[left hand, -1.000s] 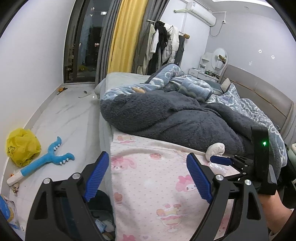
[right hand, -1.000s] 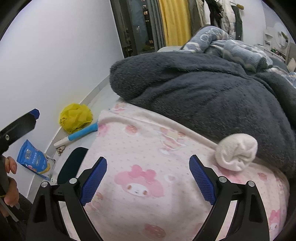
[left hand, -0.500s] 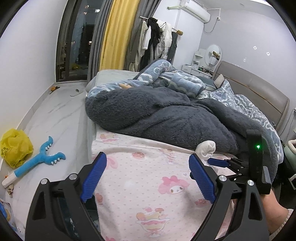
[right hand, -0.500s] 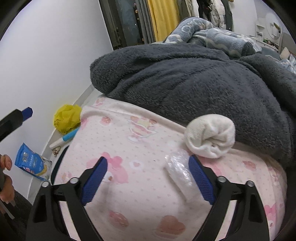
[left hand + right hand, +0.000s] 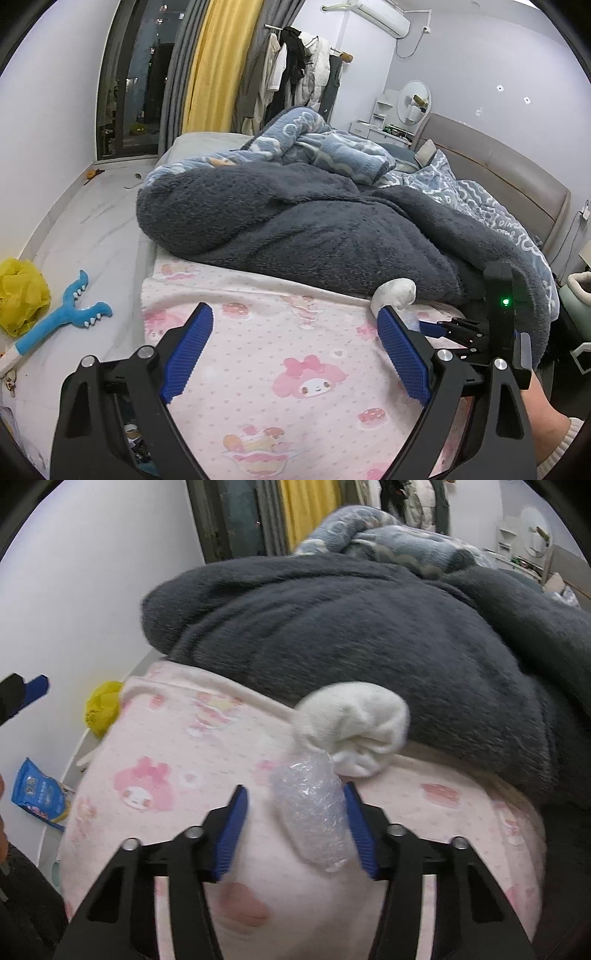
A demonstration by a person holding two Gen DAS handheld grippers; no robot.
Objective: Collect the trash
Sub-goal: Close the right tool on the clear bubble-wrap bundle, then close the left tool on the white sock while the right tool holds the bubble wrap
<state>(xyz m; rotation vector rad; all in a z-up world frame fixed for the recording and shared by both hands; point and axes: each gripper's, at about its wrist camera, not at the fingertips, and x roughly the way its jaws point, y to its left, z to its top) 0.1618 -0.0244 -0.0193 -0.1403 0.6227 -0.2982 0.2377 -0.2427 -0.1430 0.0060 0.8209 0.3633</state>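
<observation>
A crumpled piece of clear bubble wrap (image 5: 312, 812) is seen lying on the pink cartoon-print sheet (image 5: 177, 753) of the bed, near the bed's foot edge and just in front of the dark grey fleece blanket (image 5: 369, 635). A rolled white sock (image 5: 354, 727) is found touching the far end of the wrap, at the blanket's hem.

The right tool (image 5: 295, 827) is held low over the sheet with the wrap between its blue pads; its jaws have just been closing. The right-hand pad is seen against the wrap's side, while a clear gap is left between the wrap and the left-hand pad, so the wrap is not yet clamped.

The left tool (image 5: 295, 347) is held spread wide above the sheet, with nothing between its pads. In its view the right tool is seen at the right edge of the bed, beside the sock.

On the floor along the wall a yellow plastic bag (image 5: 22, 295), a blue toy (image 5: 62, 321) and a blue snack packet (image 5: 37, 794) are seen, well apart from the bed.
</observation>
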